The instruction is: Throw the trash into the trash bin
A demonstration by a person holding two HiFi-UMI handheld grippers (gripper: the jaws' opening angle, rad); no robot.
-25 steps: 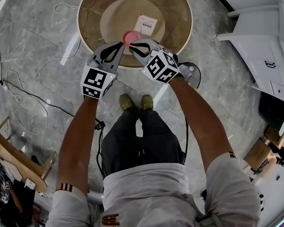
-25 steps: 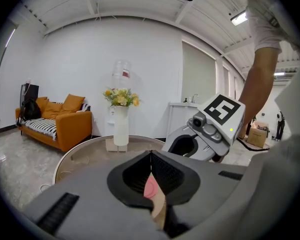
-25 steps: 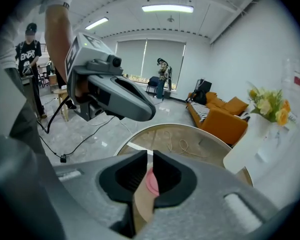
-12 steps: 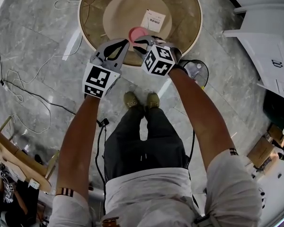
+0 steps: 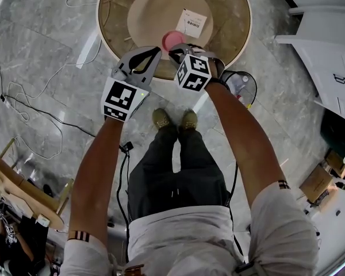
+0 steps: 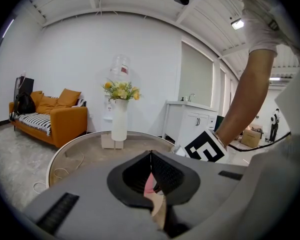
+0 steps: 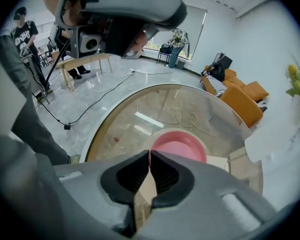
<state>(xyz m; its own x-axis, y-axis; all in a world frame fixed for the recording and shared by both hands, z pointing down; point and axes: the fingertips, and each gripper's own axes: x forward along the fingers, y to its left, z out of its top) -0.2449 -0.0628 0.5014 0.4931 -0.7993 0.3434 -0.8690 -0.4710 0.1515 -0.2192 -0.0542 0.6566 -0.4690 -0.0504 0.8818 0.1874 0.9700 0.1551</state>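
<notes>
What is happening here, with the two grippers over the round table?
A person holds a gripper in each hand over a round glass table. The right gripper, whose jaws have just closed, sits at the near edge of a pink bowl; whether it pinches the rim is not clear. The left gripper is beside it, shut and empty. A trash bin stands on the floor beside the right arm.

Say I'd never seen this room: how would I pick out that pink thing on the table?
Find the big round glass table in front of the person. Near its closest edge, right at the tip of the right gripper, sits a small pink dish. It is the only pink, round thing there; its neighbour is a flat white card.
</notes>
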